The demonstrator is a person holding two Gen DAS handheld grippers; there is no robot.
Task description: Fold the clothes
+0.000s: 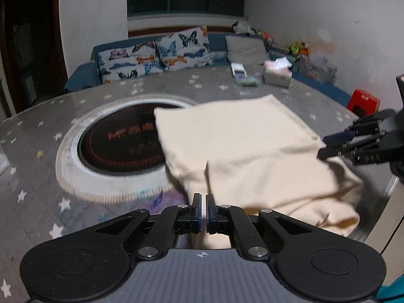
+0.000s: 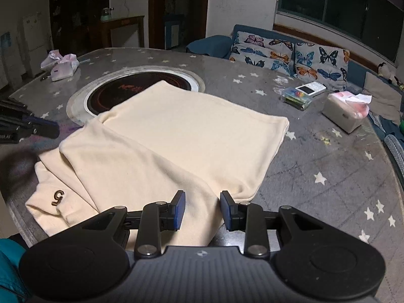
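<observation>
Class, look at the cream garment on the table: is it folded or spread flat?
Partly folded. The cream fabric garment lies in overlapping layers, one panel doubled over another, with loose bunched ends nearest the cameras.

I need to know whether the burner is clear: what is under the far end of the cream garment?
The cream garment overlaps the near edge of the round black cooktop set in the table. Anything beneath the cloth is hidden.
</observation>
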